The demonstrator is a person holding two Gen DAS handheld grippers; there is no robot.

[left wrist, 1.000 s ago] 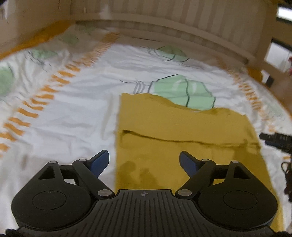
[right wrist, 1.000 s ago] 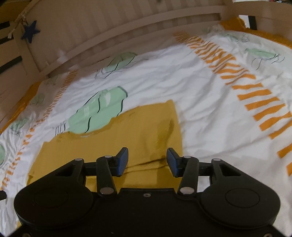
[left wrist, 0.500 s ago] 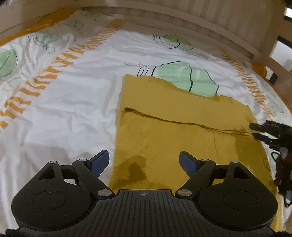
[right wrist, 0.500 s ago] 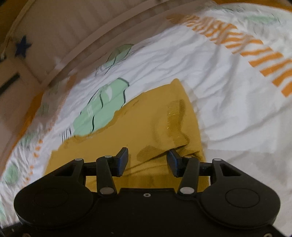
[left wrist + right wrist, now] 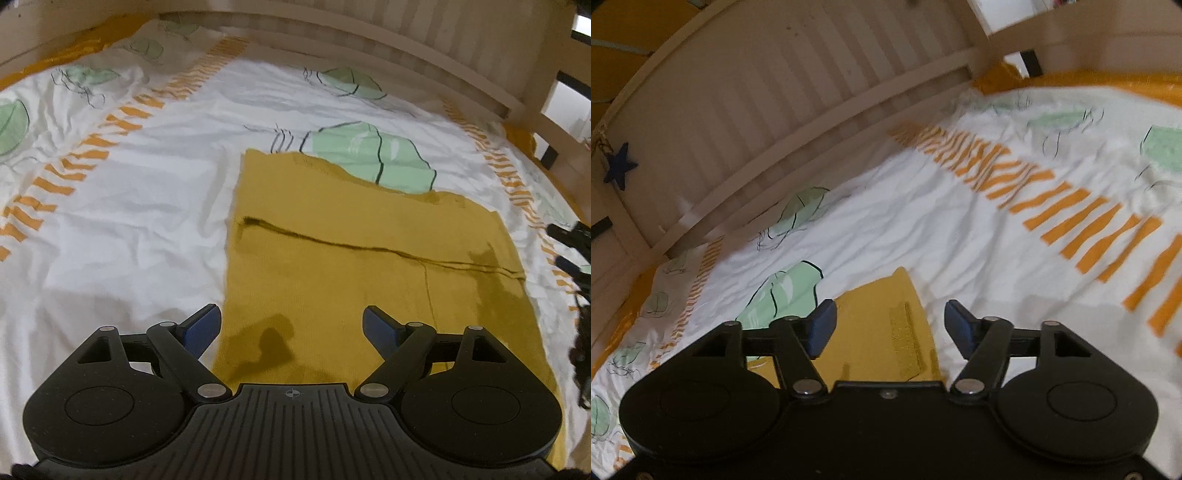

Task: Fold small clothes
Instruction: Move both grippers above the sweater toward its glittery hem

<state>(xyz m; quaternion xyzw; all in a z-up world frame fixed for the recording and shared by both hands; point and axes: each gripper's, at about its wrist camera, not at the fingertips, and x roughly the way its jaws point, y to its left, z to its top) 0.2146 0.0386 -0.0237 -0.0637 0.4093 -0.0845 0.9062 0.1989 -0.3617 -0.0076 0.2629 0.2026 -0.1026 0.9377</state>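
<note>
Two grippers hover over a bed, each spread wide with nothing between its blue pads. The left gripper (image 5: 291,326) hangs above the near part of a mustard-yellow cloth (image 5: 369,258), its left pad (image 5: 202,326) just past the cloth's left edge over the white sheet, its right pad (image 5: 380,326) over the yellow fabric. Neither pad touches the cloth as far as the view shows.

The cloth lies flat on the bedsheet (image 5: 129,221), roughly rectangular, with a dark fold line running across it from left to right and a thin seam running from that line toward the near side. Its far edge covers part of a green leaf print (image 5: 373,158) on the sheet. The sheet is white and wrinkled, with rows of orange dashes (image 5: 74,166) curving along both sides.

From the right wrist view, the right gripper (image 5: 890,328) is released too, held above the far right corner of the cloth (image 5: 879,325). Its left pad sits over the yellow fabric, its right pad over the white sheet (image 5: 923,229). This view is somewhat blurred. At the right edge of the left wrist view the right gripper's dark tips (image 5: 570,240) show beside the cloth's right edge.

Wooden slats of a bed rail (image 5: 775,110) run behind the sheet, and a dark blue star (image 5: 619,168) hangs on it at the far left.
</note>
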